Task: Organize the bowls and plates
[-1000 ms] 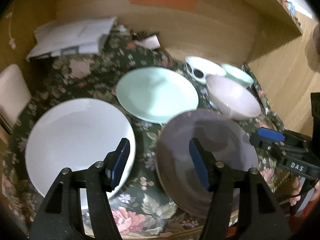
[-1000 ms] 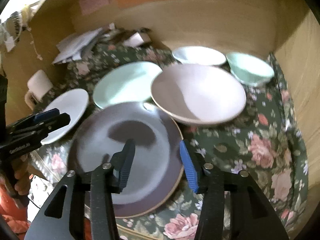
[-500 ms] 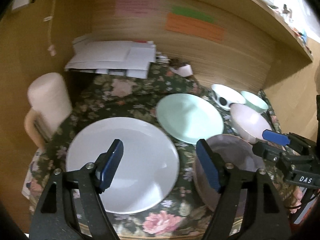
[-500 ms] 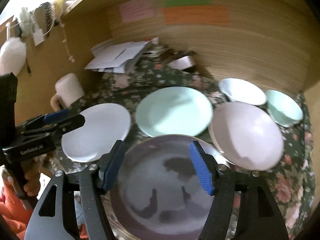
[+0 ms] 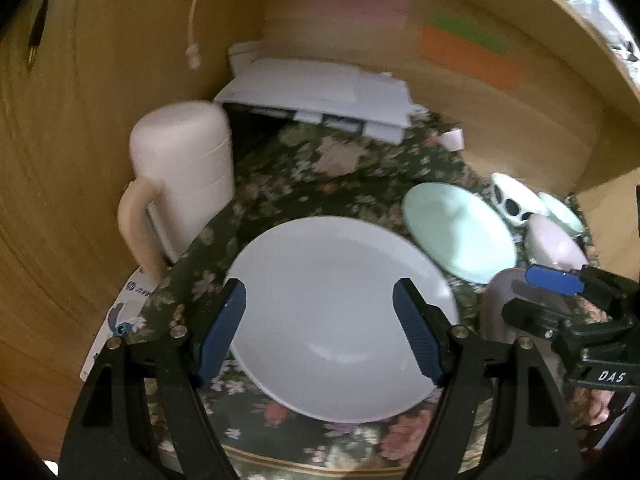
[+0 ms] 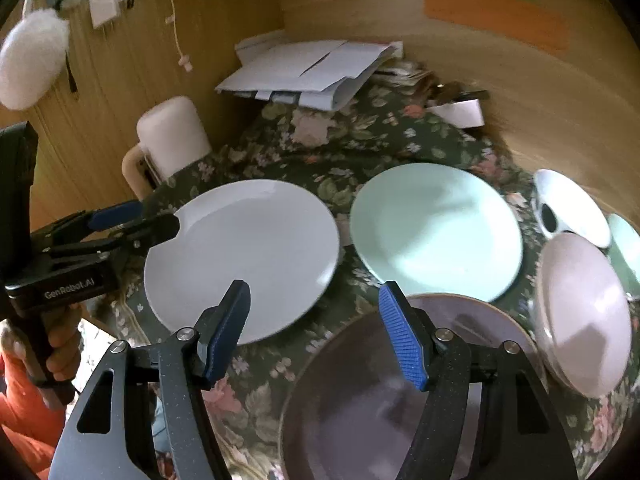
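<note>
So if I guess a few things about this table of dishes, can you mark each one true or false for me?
1. The white plate sits on top of the mint-green plate. False: they lie side by side on the floral cloth.
2. Both grippers are empty. True: the left gripper and the right gripper stand open, and nothing is between their fingers.
3. The purple plate is the nearest dish to the right gripper. True.
4. The pink bowl holds food. False: it is empty.
5. Coloured paper notes are stuck on the wooden back wall. True.
</note>
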### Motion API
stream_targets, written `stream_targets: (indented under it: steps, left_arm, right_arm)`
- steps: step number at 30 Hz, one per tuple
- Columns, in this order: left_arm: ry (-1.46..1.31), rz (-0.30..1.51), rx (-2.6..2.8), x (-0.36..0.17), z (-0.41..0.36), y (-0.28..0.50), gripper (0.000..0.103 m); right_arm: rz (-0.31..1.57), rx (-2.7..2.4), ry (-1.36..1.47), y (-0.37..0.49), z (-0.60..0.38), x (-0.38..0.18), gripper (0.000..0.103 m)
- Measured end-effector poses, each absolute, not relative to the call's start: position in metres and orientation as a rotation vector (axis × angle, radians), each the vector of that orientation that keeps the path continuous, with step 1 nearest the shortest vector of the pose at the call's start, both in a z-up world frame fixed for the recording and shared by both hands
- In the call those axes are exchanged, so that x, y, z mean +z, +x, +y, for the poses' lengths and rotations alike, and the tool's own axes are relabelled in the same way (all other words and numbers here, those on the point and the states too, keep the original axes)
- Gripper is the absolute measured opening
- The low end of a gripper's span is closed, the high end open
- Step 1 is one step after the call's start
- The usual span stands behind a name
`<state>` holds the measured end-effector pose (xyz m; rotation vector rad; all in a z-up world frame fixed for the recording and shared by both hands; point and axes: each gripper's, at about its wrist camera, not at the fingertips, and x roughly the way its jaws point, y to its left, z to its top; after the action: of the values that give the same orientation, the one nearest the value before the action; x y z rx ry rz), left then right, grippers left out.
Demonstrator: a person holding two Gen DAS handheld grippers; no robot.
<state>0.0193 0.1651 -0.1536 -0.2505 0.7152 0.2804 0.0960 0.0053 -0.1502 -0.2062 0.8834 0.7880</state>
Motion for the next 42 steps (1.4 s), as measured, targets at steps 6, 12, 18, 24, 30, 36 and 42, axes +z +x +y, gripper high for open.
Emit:
stream_targets:
  steps: [6, 12, 18, 24, 30, 36, 42]
  left_arm:
    - [-0.286, 0.773, 0.313, -0.177, 0.189, 0.019, 0.076]
    - [-0.323, 0.805, 0.319, -0.192, 0.206, 0.021, 0.076]
    - [-0.343, 0.821, 0.311, -0.201, 0.214, 0.025, 0.071]
    - [-0.368, 0.841, 0.285, -0.207, 0.217, 0.030, 0.054]
    - [-0.419, 0.855, 0.246, -0.213, 0.218, 0.035, 0.043]
    - [-0.427, 0.866, 0.237, -0.214, 0.216, 0.037, 0.043]
    - [-0.420, 0.868, 0.233, -0.212, 0.215, 0.036, 0.043]
  right_arm:
    - [0.936, 0.800, -0.239, 0.107, 0.030, -0.167, 0.064]
    - [0.997, 0.791, -0.216, 0.127, 0.042, -0.185, 0.063]
    - [1.065, 0.785, -0.165, 0.143, 0.043, -0.198, 0.049]
    - [1.098, 0.792, -0.156, 0.148, 0.049, -0.205, 0.041]
    - [1.116, 0.796, -0.148, 0.151, 0.055, -0.208, 0.040]
    - [1.104, 0.788, -0.164, 0.151, 0.059, -0.208, 0.039]
    - [1.081, 0.779, -0.169, 0.148, 0.051, -0.204, 0.036]
